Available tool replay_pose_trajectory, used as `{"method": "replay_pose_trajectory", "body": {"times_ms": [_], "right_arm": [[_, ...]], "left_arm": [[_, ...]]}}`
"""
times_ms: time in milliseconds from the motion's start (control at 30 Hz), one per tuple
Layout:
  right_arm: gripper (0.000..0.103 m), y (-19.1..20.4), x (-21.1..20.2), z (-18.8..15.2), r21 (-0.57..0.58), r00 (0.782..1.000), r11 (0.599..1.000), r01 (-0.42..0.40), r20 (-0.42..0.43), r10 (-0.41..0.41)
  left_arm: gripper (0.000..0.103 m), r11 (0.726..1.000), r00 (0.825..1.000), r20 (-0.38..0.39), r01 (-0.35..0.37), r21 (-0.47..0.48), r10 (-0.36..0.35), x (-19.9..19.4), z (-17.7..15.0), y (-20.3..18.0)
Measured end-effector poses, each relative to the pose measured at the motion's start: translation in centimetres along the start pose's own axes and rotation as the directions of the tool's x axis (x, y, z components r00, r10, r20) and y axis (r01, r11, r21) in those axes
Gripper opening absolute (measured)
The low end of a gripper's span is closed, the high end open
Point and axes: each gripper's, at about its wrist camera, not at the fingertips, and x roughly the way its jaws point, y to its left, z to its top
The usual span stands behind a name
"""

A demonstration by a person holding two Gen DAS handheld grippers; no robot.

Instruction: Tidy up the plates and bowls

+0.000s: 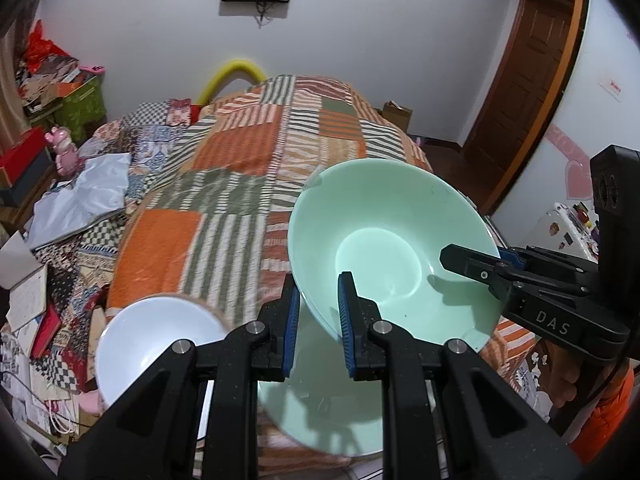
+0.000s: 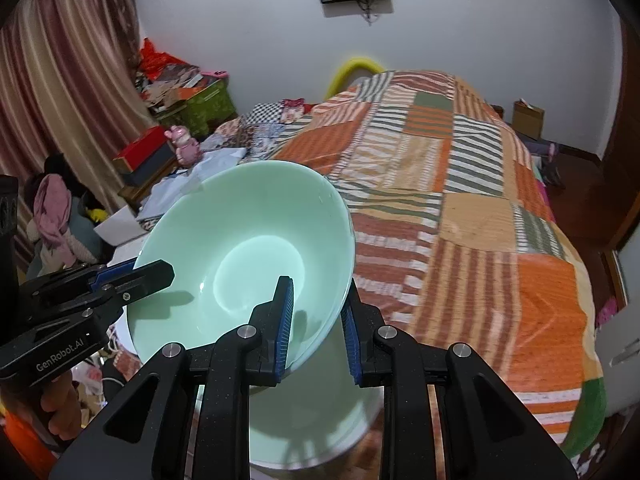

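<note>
Bowls number three — two green, one white. Left gripper [image 1: 319, 312] and right gripper [image 2: 317, 320] each clamp opposite rims of the upper green bowl [image 1: 384, 248], tilted above the lower green bowl [image 1: 320, 408] — white bowl [image 1: 156, 332] just left, bed [image 1: 240, 152] beyond.

dim room light, slight motion blur, dark fisheye corners

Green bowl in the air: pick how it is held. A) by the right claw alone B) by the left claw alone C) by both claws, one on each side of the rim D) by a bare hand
C: the left claw and the right claw each clamp opposite sides of the green bowl by its rim.
</note>
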Motion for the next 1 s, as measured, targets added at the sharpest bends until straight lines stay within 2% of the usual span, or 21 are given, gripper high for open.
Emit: {"method": "replay_pose_trajectory", "body": {"times_ms": [433, 1000], "right_arm": [[0.021, 5.9, 2.8, 0.1, -0.063, 0.996, 0.994, -0.085, -0.038, 0.082], [0.021, 11.3, 7.2, -0.9, -0.095, 0.978, 0.982, -0.166, -0.145, 0.151]], "left_arm": [[0.018, 0.994, 0.996, 0.008, -0.087, -0.073, 0.087, -2.8, -2.4, 6.3], [0.018, 0.974, 0.987, -0.051, -0.156, -0.166, 0.15, -3.4, -6.1, 12.8]]}}
